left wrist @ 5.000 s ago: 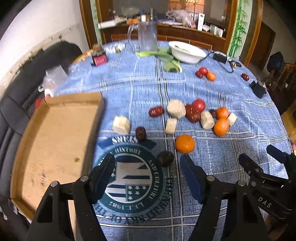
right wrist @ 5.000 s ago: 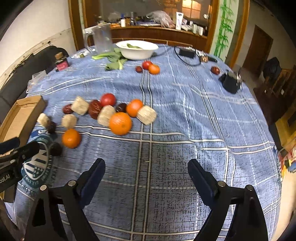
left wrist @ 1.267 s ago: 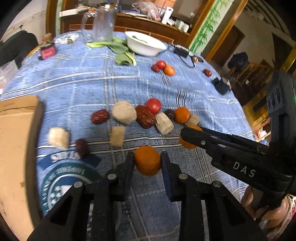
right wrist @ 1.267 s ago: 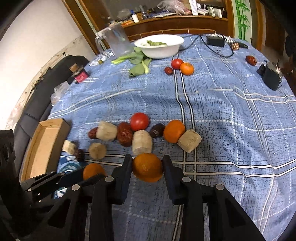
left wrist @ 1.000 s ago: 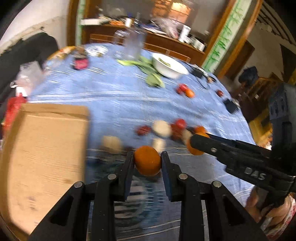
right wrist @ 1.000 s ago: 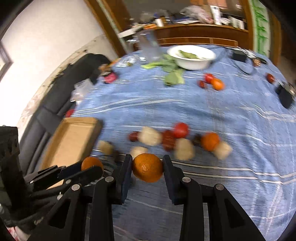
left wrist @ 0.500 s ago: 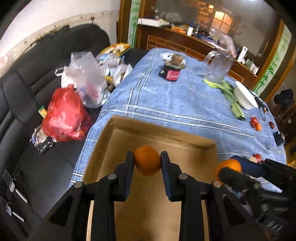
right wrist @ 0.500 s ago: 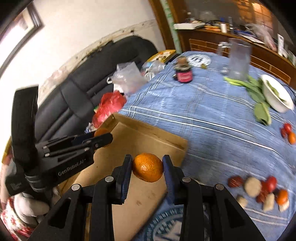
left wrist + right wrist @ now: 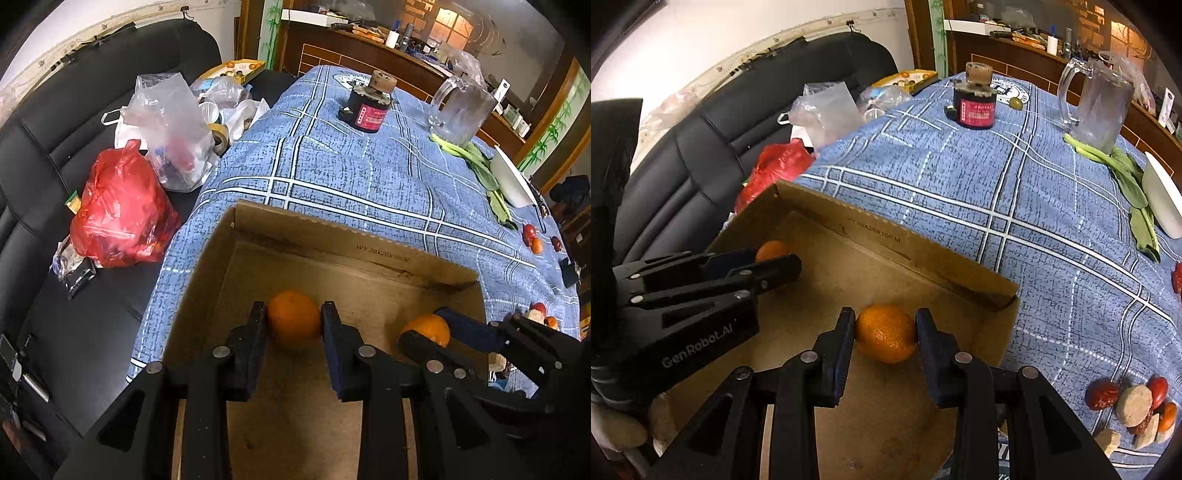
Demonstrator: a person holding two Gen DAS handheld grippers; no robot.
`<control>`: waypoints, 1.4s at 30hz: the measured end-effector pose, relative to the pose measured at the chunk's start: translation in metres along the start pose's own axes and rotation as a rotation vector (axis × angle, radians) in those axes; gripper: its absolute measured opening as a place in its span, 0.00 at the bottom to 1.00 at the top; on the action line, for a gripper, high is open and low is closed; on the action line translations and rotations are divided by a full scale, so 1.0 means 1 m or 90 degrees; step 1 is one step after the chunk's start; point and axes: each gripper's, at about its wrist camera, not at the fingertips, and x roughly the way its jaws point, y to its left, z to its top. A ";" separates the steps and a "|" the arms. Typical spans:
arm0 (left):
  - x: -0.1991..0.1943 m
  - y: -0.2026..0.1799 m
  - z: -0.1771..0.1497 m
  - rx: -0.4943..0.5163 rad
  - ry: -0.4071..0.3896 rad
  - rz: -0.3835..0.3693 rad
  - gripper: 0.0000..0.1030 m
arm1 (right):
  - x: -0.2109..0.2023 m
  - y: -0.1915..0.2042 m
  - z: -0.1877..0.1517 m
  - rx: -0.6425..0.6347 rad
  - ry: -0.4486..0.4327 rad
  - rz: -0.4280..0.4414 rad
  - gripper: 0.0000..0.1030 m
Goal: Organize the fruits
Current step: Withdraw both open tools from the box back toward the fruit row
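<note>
We see the left tongs (image 9: 294, 325) clamped on a round orange tangerine (image 9: 294, 318), the right tongs (image 9: 885, 334) clamped on a second orange tangerine (image 9: 885, 333), both over the shallow brown cardboard box (image 9: 380, 254).

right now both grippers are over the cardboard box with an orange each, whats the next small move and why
Probably lower both a little and open the jaws. The left gripper and right gripper each clamp a round orange fruit above the floor of the shallow brown cardboard box, inside its walls, so releasing should leave both in the box.
</note>
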 end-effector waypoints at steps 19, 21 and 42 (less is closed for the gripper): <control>-0.061 -0.009 -0.006 -0.036 -0.061 0.048 0.56 | -0.074 -0.017 0.000 -0.008 -0.081 0.014 0.48; -0.070 -0.017 -0.010 -0.033 -0.070 0.056 0.59 | -0.092 -0.030 -0.007 0.005 -0.095 0.019 0.49; -0.089 -0.048 -0.034 -0.035 -0.079 0.003 0.59 | -0.119 -0.129 -0.055 0.155 -0.078 0.004 0.50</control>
